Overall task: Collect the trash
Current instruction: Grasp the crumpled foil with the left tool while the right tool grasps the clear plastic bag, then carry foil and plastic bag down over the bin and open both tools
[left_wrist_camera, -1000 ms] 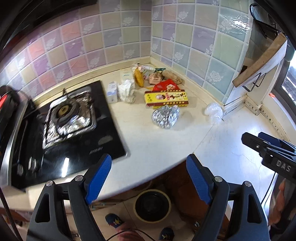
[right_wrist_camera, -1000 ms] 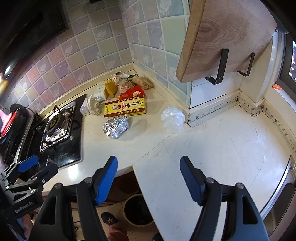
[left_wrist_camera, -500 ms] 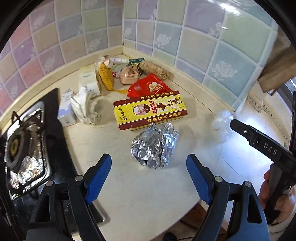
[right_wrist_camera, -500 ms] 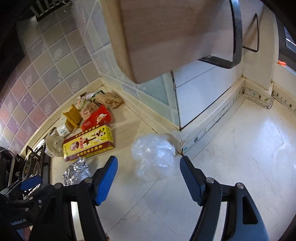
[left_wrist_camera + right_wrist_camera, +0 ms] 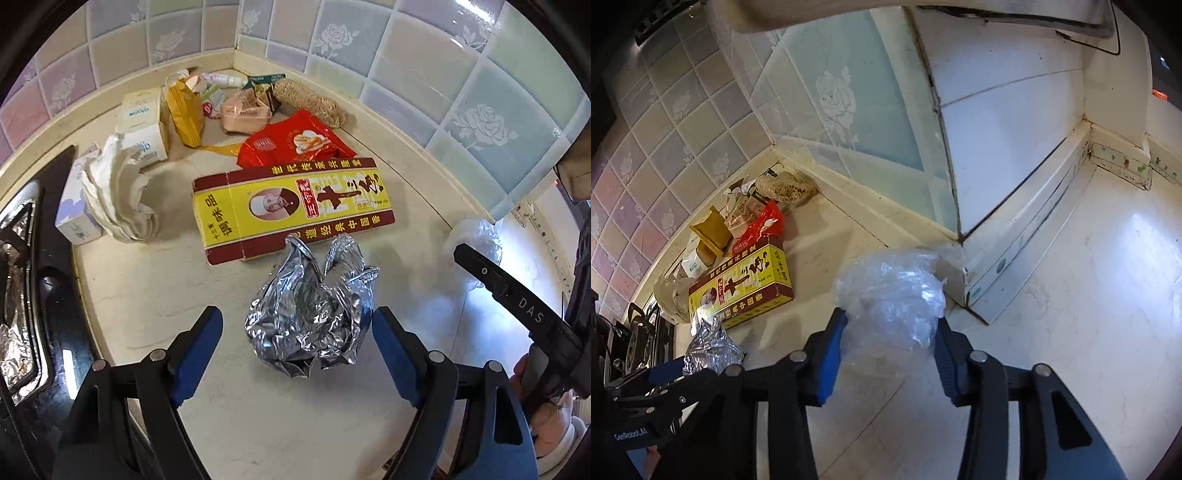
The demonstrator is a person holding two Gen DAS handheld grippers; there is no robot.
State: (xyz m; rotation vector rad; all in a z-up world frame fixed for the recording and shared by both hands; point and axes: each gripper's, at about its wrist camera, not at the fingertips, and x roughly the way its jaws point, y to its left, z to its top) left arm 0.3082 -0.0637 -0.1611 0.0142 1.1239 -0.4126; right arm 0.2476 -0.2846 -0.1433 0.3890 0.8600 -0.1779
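Observation:
A crumpled foil ball point(image 5: 310, 314) lies on the cream counter point(image 5: 258, 406), between the blue pads of my left gripper point(image 5: 295, 325). That gripper is open, with a clear gap at the left pad. A crumpled clear plastic bag point(image 5: 890, 291) sits at the wall corner, and my right gripper point(image 5: 890, 325) is closing on it. Both of its pads meet the bag's sides. The left wrist view shows the same bag point(image 5: 476, 232) behind a right gripper finger point(image 5: 509, 291). Further back lie a yellow-and-red box point(image 5: 291, 206), a red snack packet point(image 5: 295, 140) and crumpled white paper point(image 5: 118, 192).
Small cartons, wrappers and a loofah point(image 5: 310, 103) crowd the tiled corner. A black gas stove point(image 5: 22, 277) with foil liners borders the counter on the left. A white wall ledge point(image 5: 1015, 236) stands right behind the plastic bag. A hand point(image 5: 546, 432) grips the right tool.
Both grippers came down and forward onto the counter. The left now straddles the foil ball. The right reached the plastic bag and its jaws have narrowed onto it.

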